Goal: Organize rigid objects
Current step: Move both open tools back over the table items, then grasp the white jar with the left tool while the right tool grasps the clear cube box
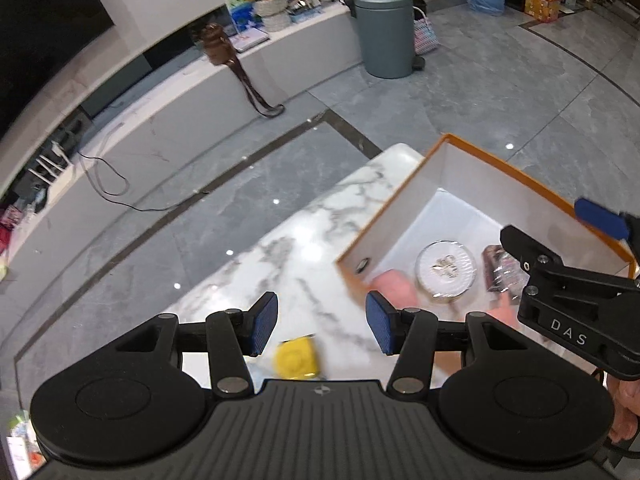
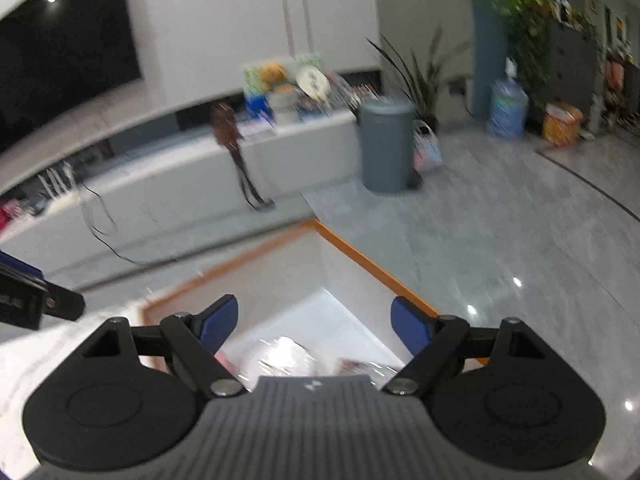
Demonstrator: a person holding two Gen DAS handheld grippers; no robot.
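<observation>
An orange-rimmed white box stands on the marble table. Inside lie a round clear lidded container, a dark shiny packet and a pink item. A yellow object lies on the table just below my left gripper, which is open and empty, left of the box. My right gripper is open and empty above the box; the container and packet show blurred beneath it. The right gripper also shows in the left wrist view.
The table's far edge drops to a grey tiled floor. A grey bin stands by a low white ledge with a brown bag. A cable trails on the floor.
</observation>
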